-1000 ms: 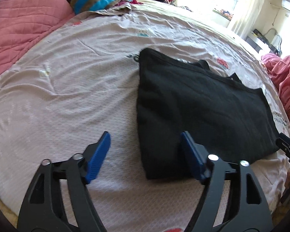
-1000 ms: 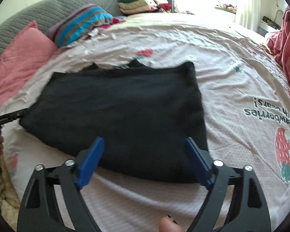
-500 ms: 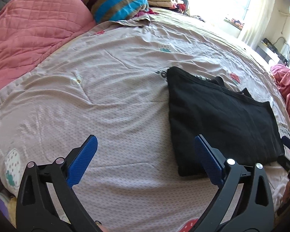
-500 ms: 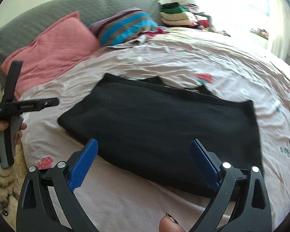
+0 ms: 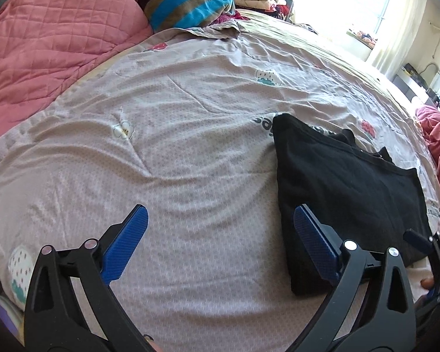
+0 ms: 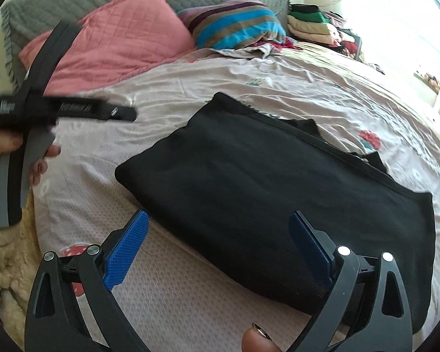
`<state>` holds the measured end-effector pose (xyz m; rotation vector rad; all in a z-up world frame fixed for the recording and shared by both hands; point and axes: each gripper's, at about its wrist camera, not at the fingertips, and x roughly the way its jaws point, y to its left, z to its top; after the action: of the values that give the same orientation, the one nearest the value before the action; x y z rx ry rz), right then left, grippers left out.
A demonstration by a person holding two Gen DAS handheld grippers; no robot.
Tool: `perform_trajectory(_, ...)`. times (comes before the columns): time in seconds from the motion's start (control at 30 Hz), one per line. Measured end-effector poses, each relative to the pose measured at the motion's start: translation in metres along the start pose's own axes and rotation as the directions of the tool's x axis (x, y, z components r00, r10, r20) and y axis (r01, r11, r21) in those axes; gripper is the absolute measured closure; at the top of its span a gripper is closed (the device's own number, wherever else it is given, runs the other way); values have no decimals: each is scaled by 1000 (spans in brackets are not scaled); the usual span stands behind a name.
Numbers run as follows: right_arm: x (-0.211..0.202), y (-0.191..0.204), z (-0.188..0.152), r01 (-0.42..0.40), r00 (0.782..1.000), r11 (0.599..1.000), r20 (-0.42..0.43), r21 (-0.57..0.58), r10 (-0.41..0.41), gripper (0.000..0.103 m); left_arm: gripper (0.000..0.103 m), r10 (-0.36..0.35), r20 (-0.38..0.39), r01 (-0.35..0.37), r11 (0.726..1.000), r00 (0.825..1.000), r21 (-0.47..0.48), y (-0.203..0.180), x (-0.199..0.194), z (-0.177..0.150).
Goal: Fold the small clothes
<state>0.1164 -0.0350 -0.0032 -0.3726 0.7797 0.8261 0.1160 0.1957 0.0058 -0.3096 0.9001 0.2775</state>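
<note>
Behind black garment (image 6: 278,193): pink pillow (image 6: 117,38), striped cushion (image 6: 234,23).

- folded garment (image 6: 278,193) flat on bed (image 5: 176,161)
- pillows (image 6: 126,44) behind it at bed head
- clothes pile (image 6: 308,25) right of pillows
</note>
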Motion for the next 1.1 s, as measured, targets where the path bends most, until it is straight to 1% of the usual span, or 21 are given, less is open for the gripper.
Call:
perform_trajectory(0.23, 24, 22, 2, 57, 998, 992, -33, -117, -61, 8, 10, -11, -18, 11, 999, 1000, 31, -12, 21, 16)
perform_trajectory(0.43, 44, 31, 5, 93, 994, 976, -30, -195, -101, 8, 10, -15, -36, 17, 998, 999, 61, -27, 39, 23)
perform_trajectory(0.53, 53, 34, 9, 111, 992, 969, -28, -220, -120, 8, 10, -21, -50, 25, 997, 999, 67, -30, 47, 25)
perform_trajectory(0.63, 63, 36, 16, 119, 991, 966, -26, -230, -128, 7, 10, -10, -65, 15, 997, 998, 78, -33, 55, 27)
perform_trajectory(0.77, 73, 40, 23, 149, 988, 956, -12, -251, -157, 7, 10, -11, -79, 16, 998, 997, 63, -31, 63, 32)
perform_trajectory(0.8, 74, 42, 24, 163, 986, 951, 4, -264, -168, 9, 10, -16, -79, 20, 998, 997, 55, -31, 64, 32)
perform_trajectory(0.83, 73, 43, 25, 170, 985, 947, 22, -272, -170, 14, 10, -23, -81, 27, 999, 996, 47, -31, 65, 33)
perform_trajectory(0.87, 71, 44, 25, 168, 986, 945, 40, -280, -164, 23, 10, -38, -88, 41, 999, 995, 35, -31, 67, 33)
perform_trajectory(0.9, 68, 45, 25, 168, 986, 944, 52, -284, -160, 29, 10, -47, -95, 50, 998, 994, 27, -32, 69, 34)
perform_trajectory(0.93, 66, 45, 25, 167, 986, 943, 66, -289, -154, 38, 10, -51, -100, 54, 998, 994, 21, -32, 71, 34)
perform_trajectory(0.97, 63, 45, 25, 158, 987, 943, 79, -292, -141, 43, 10, -57, -104, 59, 998, 993, 15, -33, 73, 35)
perform_trajectory(1.0, 60, 44, 25, 151, 988, 944, 88, -295, -130, 55, 10, -63, -106, 65, 998, 992, 12, -34, 74, 36)
perform_trajectory(1.03, 58, 44, 25, 133, 989, 945, 97, -299, -109, 63, 10, -72, -109, 73, 997, 991, 7, -35, 75, 37)
perform_trajectory(1.07, 56, 44, 24, 120, 990, 945, 104, -305, -92, 78, 10, -82, -113, 83, 997, 990, 1, -37, 76, 38)
perform_trajectory(1.1, 53, 44, 24, 115, 990, 944, 116, -308, -83, 86, 10, -91, -116, 91, 996, 989, -3, -37, 76, 39)
